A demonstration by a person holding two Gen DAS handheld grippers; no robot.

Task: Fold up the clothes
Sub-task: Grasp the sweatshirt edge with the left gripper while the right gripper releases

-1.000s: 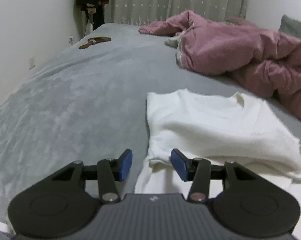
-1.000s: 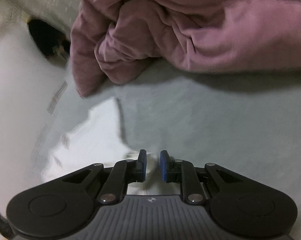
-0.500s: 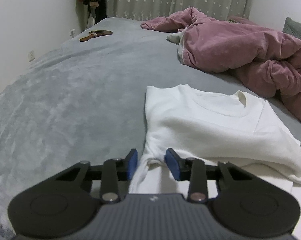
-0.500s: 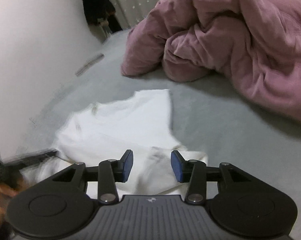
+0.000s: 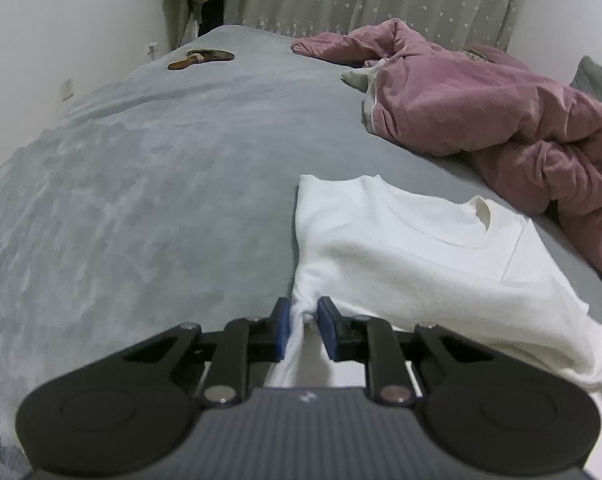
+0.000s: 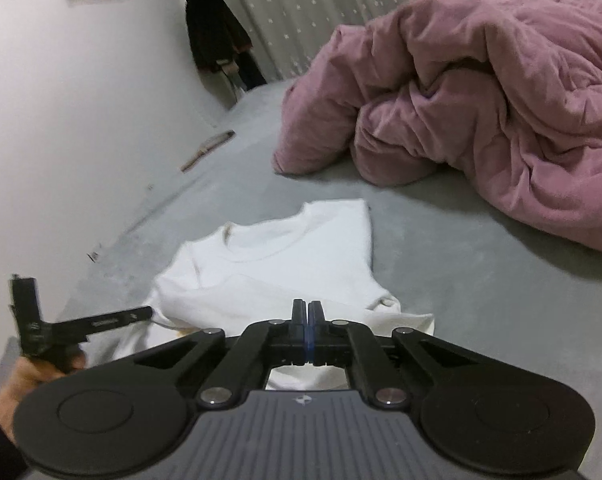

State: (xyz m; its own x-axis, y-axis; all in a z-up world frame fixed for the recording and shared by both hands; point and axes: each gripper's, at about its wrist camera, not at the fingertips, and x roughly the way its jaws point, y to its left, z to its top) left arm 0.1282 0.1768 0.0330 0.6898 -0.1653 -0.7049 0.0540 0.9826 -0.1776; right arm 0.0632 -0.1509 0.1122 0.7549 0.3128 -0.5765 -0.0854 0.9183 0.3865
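Open room is lying to the left of the folded white knit sweater [image 5: 413,256], where the grey plush bedspread [image 5: 149,184] is stretching bare toward the white wall [image 5: 61,20]. Far up that stretch a brown flat sandal [image 5: 200,58] is sitting alone. On the sweater's right, the crumpled pink quilted duvet [image 6: 481,96] is heaping high, crowding near the collar side and leaving only a narrow grey strip between them.
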